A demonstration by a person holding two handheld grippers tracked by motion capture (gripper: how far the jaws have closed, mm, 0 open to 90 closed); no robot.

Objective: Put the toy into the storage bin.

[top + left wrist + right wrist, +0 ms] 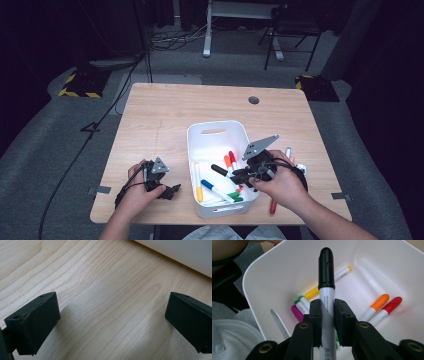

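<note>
Right tool [327, 315] grips a black-capped marker [326, 277] over the white bin [197, 137]; left tool [112, 320] gapes above bare wooden table [160, 110].

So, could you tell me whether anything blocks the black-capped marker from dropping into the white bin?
Nothing visible does. The right gripper holds the black-capped marker over the open white bin; below it lie only loose markers, such as the yellow-capped marker, with bare floor between.

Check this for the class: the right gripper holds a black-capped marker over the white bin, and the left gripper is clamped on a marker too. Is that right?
Not quite. The right gripper does hold the black-capped marker over the white bin, but the left gripper holds nothing: the left gripper view shows its jaws wide apart over the bare table.
</note>
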